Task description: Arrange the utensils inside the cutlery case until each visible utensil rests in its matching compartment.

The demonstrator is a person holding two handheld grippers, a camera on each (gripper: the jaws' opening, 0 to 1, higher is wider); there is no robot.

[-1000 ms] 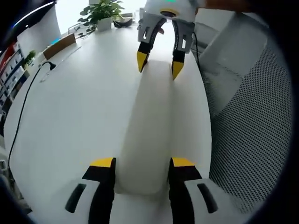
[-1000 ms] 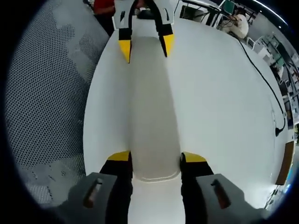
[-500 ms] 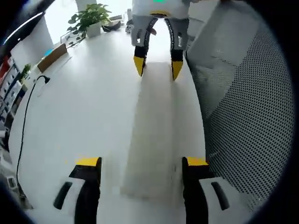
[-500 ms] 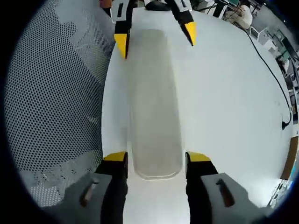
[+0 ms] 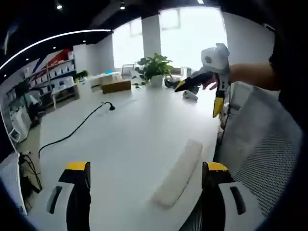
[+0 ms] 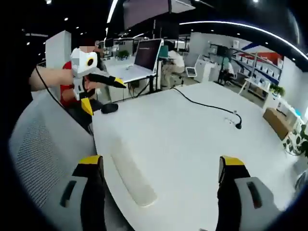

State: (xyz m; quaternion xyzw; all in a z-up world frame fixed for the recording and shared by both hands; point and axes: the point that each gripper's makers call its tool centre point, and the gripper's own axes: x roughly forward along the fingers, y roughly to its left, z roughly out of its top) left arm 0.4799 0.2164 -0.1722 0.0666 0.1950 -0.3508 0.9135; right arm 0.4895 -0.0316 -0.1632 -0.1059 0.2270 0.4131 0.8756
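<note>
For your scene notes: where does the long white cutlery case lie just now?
The cutlery case lies flat on the white table, along its edge beside the mesh chair. In the right gripper view it lies low on the left.

One cutlery case [image 5: 179, 172] on one white table [image 5: 120, 139] — two grippers, one potted plant [image 5: 155, 68], one black cable [image 5: 72, 132], one mesh chair [image 5: 255, 159].

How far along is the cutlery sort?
Done: nothing that shows. The case lies closed near the table edge, next to a mesh chair, and there are no utensils in sight. In hand: nothing; the left gripper and right gripper are both open and raised off the case. Left: open the case and sort every utensil.
</note>
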